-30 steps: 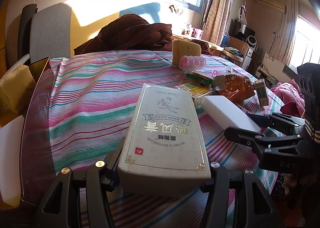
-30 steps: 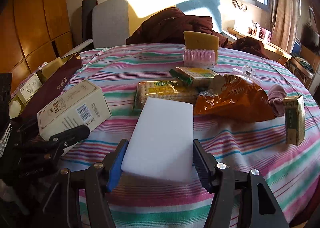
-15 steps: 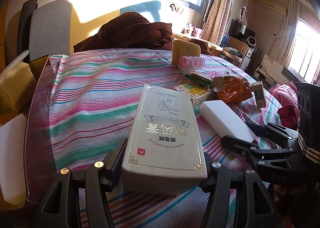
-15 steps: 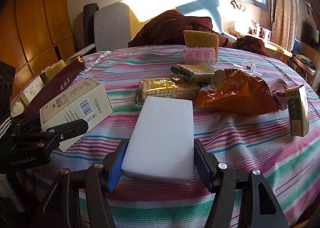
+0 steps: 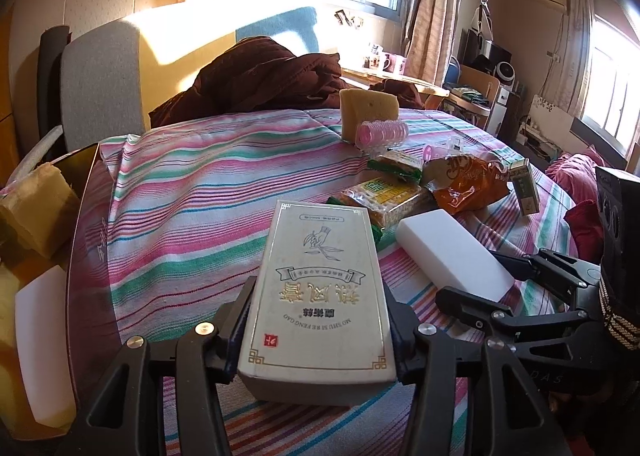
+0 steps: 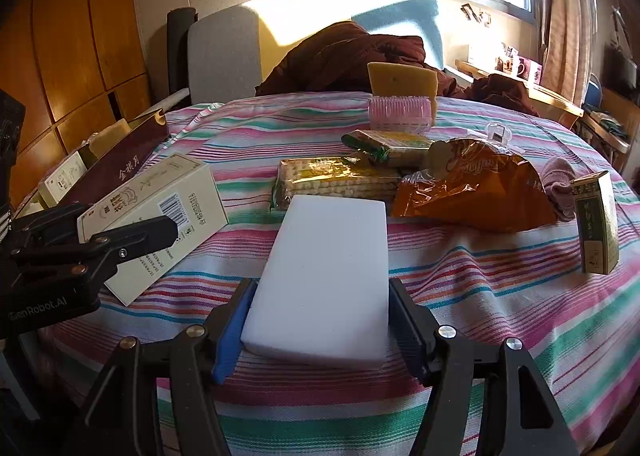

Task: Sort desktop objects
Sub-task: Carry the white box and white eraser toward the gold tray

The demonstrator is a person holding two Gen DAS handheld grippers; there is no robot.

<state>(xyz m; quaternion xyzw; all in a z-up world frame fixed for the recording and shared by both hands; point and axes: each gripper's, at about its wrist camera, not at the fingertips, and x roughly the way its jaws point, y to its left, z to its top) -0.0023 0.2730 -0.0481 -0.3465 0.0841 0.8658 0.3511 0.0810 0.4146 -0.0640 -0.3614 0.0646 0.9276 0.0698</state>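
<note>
The left gripper [image 5: 316, 336] is clamped on a cream tea box [image 5: 318, 296] with gilt lettering, its two fingers pressing the long sides near the box's close end; the box is held above the striped cloth of the bench [image 5: 180, 216], tilted slightly, and projects forward. In the right wrist view the same box [image 6: 156, 216] appears at the left with its barcode face showing, gripped by the left gripper [image 6: 132, 236]. The right gripper [image 6: 320, 320] is clamped on a white foam block [image 6: 328, 276], one finger against each long edge; whether the block's underside touches the cloth cannot be determined. In the left wrist view the block [image 5: 452, 256] lies just to the right of the tea box, with the right gripper [image 5: 500, 276] around its close end. Beyond the block lie two cracker packets [image 6: 336, 180], an orange snack bag [image 6: 472, 188], a pink hair roller [image 6: 400, 114] in front of an upright yellow sponge [image 6: 402, 80], and a small green-and-cream carton [image 6: 598, 224] standing upright at the right. A dark red open box [image 6: 116, 164] sits at the bench's left edge and contains further items.
</note>
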